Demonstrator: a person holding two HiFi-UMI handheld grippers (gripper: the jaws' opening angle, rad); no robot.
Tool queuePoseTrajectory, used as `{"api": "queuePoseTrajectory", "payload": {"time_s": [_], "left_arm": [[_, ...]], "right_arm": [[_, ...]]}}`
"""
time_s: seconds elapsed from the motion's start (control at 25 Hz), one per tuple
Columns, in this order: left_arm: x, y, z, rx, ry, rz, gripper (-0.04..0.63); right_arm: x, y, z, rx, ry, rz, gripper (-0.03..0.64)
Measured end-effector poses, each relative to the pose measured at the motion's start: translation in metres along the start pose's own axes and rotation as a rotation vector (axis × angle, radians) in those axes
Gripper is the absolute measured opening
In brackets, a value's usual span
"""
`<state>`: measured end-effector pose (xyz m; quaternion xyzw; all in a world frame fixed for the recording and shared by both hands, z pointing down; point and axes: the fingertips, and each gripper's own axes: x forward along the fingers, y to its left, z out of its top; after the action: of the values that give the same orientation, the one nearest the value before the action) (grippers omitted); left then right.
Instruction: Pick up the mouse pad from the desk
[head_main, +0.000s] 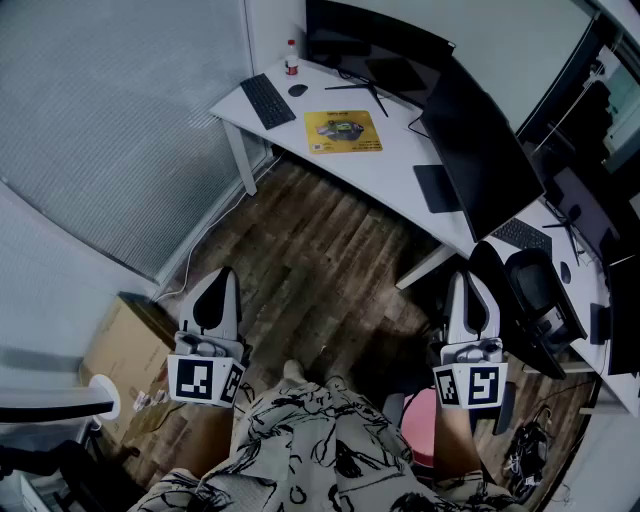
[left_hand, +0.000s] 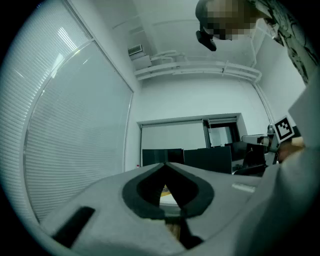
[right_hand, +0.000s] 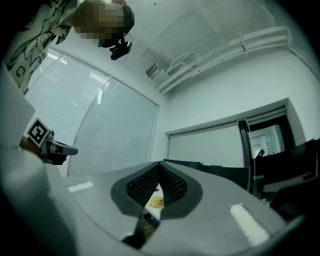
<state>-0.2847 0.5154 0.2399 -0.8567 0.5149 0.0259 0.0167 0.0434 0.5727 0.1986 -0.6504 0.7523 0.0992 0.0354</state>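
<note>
A yellow mouse pad (head_main: 343, 131) lies flat on the white desk (head_main: 400, 165), far ahead of me, between a black keyboard (head_main: 267, 101) and a monitor stand. My left gripper (head_main: 217, 298) and right gripper (head_main: 471, 302) hang low over the wooden floor near my body, well short of the desk. Both are shut with nothing held. A sliver of the yellow mouse pad (right_hand: 156, 202) shows through the closed tips in the right gripper view, and the mouse pad (left_hand: 165, 190) peeks through in the left gripper view too.
Two large dark monitors (head_main: 480, 150) stand on the desk, with a mouse (head_main: 297, 90) and a small bottle (head_main: 291, 59) at its far end. A black office chair (head_main: 530, 300) sits to the right, a cardboard box (head_main: 130, 350) to the left. Window blinds line the left wall.
</note>
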Motion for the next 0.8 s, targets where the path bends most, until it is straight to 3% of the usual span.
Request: {"api": "queuePoseTrajectory", "payload": {"time_s": [0.4,0.6,0.76,0.8], "left_arm": [[0.008,0.002,0.0,0.004,0.008,-0.008,0.005],[0.003,-0.005,0.014,-0.019,-0.085,-0.048,0.006],[0.01,-0.003,0.001,-0.013,-0.03,-0.028,0.011],[0.012,-0.003,-0.002,-0.001,-0.013,-0.021,0.055]], "right_arm": [[0.007,0.002,0.004,0.005,-0.005,0.001,0.009],[0.009,0.002,-0.009,0.136,0.004,0.039,0.011],[0.01,-0.001,-0.014,0.089,0.001,0.018,0.011],[0.011,0.0,-0.015,0.08,0.003,0.019,0.012]]}}
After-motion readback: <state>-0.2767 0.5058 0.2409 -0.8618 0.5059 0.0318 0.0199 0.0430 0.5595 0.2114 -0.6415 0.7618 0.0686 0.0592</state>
